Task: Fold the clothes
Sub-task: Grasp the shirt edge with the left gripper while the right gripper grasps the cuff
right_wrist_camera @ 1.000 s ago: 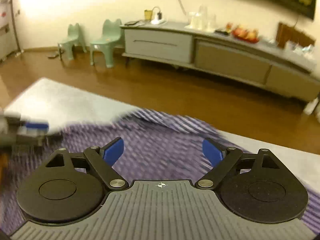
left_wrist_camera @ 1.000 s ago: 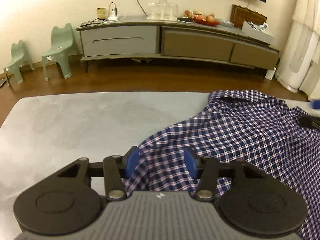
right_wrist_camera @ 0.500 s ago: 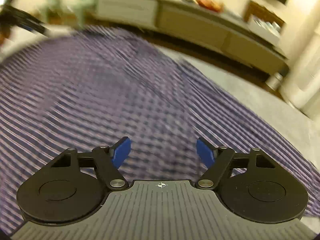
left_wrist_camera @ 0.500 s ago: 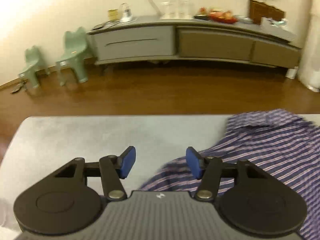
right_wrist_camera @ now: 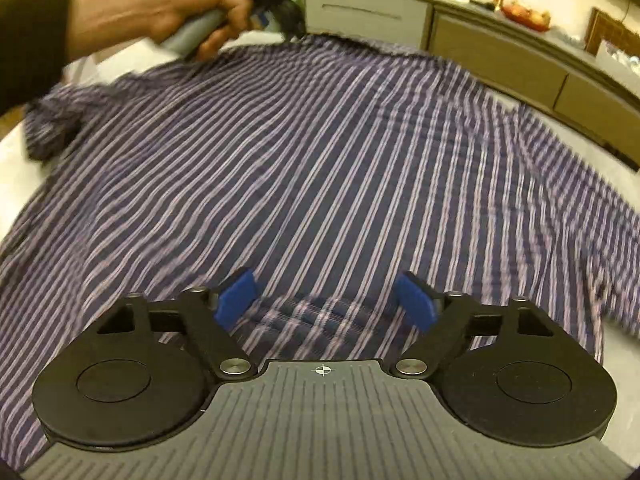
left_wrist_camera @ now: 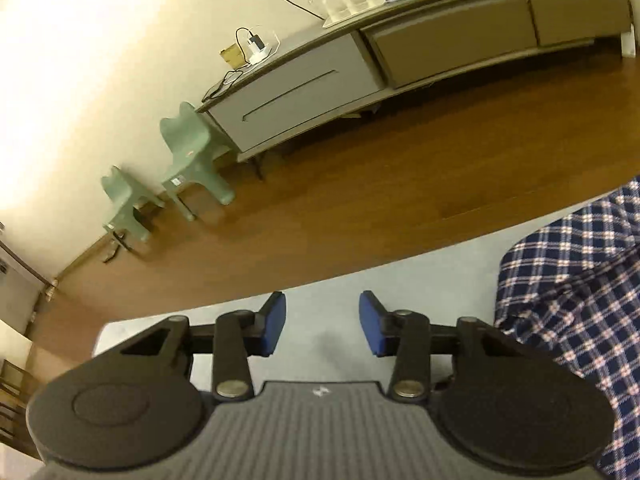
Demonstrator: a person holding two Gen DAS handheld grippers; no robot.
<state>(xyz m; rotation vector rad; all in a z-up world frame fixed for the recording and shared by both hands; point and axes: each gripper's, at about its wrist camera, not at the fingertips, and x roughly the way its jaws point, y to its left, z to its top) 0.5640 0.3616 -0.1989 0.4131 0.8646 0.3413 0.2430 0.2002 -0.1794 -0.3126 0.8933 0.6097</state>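
Note:
A navy plaid shirt (right_wrist_camera: 320,152) lies spread over the grey table (left_wrist_camera: 320,288). In the left wrist view only its edge (left_wrist_camera: 572,288) shows at the right. My left gripper (left_wrist_camera: 322,326) hovers over bare tabletop near the table's far left corner, clear of the cloth; its jaws are closing with nothing between them. My right gripper (right_wrist_camera: 324,304) is open just above the shirt's near part, a small raised fold of cloth lying below the gap, pads not pressing it. In the right wrist view a hand (right_wrist_camera: 168,12) holds the left gripper at the shirt's far left edge.
Beyond the table's far edge lies a wooden floor (left_wrist_camera: 400,168). A long low cabinet (left_wrist_camera: 400,60) with glassware and fruit stands against the wall. Two small green chairs (left_wrist_camera: 188,160) stand to its left. The tabletop (right_wrist_camera: 580,140) shows bare at the right of the shirt.
My left gripper swung left off the shirt to bare table near the corner and rolled, tilting the view. My right gripper moved over the shirt, which now lies spread beneath it.

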